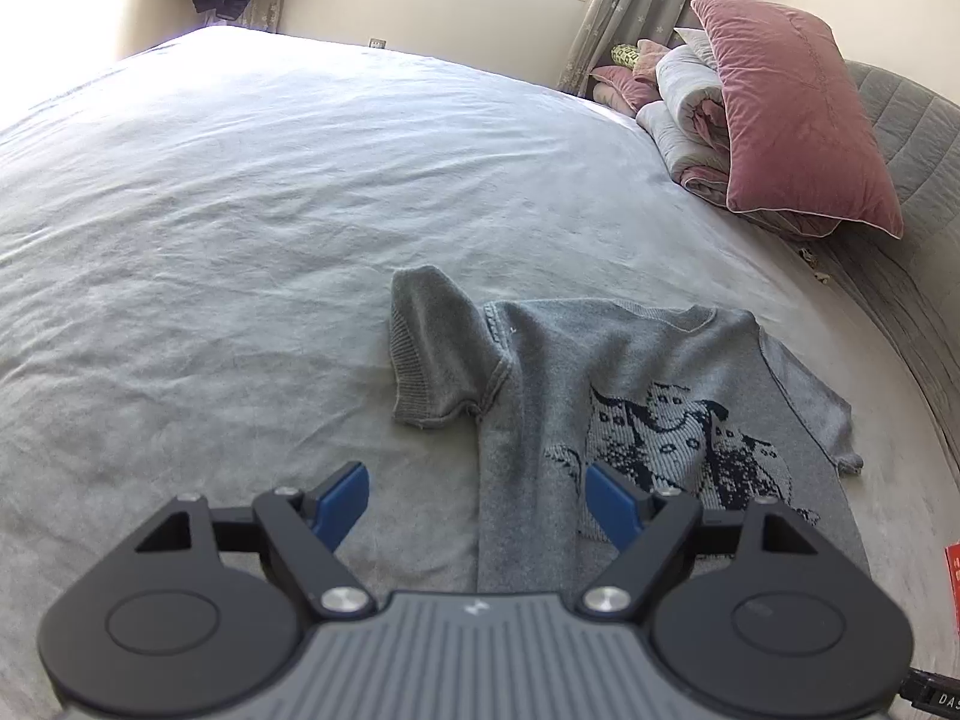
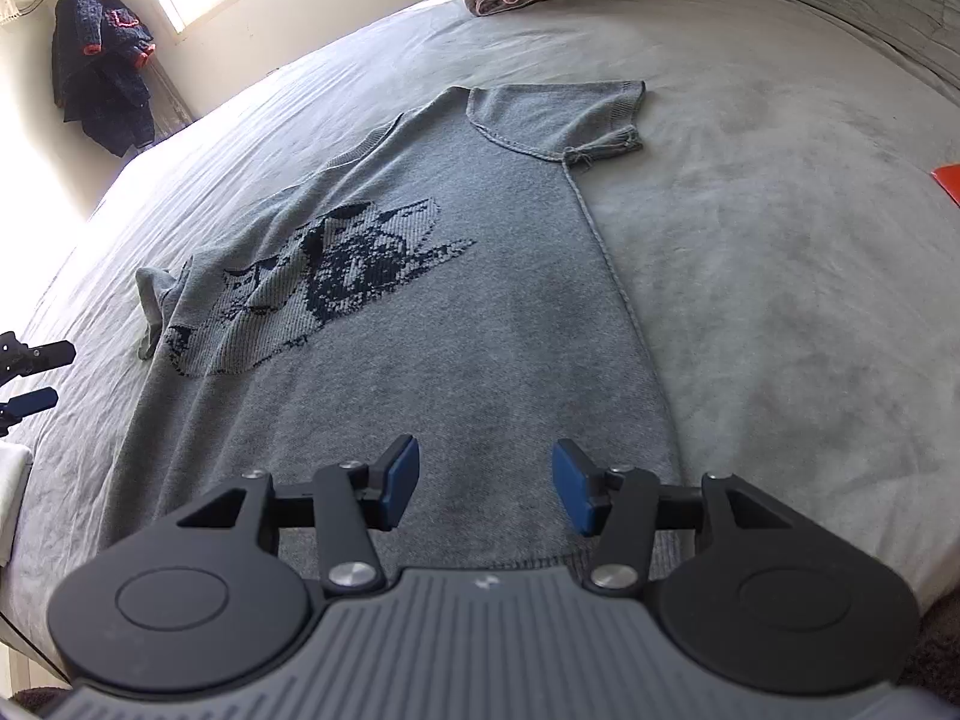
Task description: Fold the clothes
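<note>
A grey short-sleeved knitted sweater [image 1: 540,372] [image 2: 456,324] with a dark animal pattern lies spread face-up on the grey bed sheet [image 1: 240,210]. One sleeve [image 1: 432,348] points up the bed with its cuff bunched. The other sleeve [image 2: 558,114] lies flat. My left gripper [image 1: 474,480] hovers open over the sweater's side edge, with nothing between its blue pads. My right gripper [image 2: 485,456] hovers open over the lower body near the hem, also holding nothing. The left gripper's fingertips [image 2: 30,372] show at the left edge of the right wrist view.
A pink pillow [image 1: 792,120] and a folded duvet [image 1: 684,114] are stacked against the grey headboard [image 1: 912,120]. Dark clothes [image 2: 102,72] hang in the corner by the window. A red-orange object [image 2: 948,180] lies on the bed to the sweater's right.
</note>
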Tool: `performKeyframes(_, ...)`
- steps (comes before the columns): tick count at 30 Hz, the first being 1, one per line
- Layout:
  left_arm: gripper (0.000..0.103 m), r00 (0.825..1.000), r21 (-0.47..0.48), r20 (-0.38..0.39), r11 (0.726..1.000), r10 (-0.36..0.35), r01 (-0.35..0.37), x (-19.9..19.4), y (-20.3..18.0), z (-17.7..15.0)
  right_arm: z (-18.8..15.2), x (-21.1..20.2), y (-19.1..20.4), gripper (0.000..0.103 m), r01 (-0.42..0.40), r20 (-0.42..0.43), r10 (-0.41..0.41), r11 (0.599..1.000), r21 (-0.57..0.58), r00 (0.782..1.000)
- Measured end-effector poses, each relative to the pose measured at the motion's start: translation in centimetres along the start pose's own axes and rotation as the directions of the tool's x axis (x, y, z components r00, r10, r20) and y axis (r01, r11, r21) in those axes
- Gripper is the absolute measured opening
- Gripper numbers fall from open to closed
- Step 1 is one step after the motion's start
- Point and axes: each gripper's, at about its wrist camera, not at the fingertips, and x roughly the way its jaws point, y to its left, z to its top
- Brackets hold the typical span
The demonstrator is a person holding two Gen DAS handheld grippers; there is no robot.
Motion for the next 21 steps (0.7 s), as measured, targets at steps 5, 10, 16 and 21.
performKeyframes(5,0.082,0.999,-0.012,-0.008,0.999,0.033,-0.033,1.6,0.8,1.4,2.5,2.4,2.8,0.057,-0.045,0.003,0.046,0.997,-0.063,0.999)
performKeyframes(10,0.082,0.998,-0.033,-0.01,0.998,0.061,-0.061,3.6,1.7,2.9,4.4,5.4,5.4,0.058,-0.085,-0.006,0.085,0.99,-0.117,0.996)
performKeyframes(16,0.082,0.995,-0.089,0.016,0.991,0.103,-0.101,6.5,3.1,5.6,6.8,8.7,7.3,0.058,-0.129,-0.019,0.128,0.985,-0.111,0.992)
performKeyframes(21,0.082,0.995,-0.217,0.034,0.973,0.089,-0.08,8.8,4.8,7.7,9.2,11.1,9.0,0.059,-0.188,-0.002,0.189,0.978,-0.092,0.982)
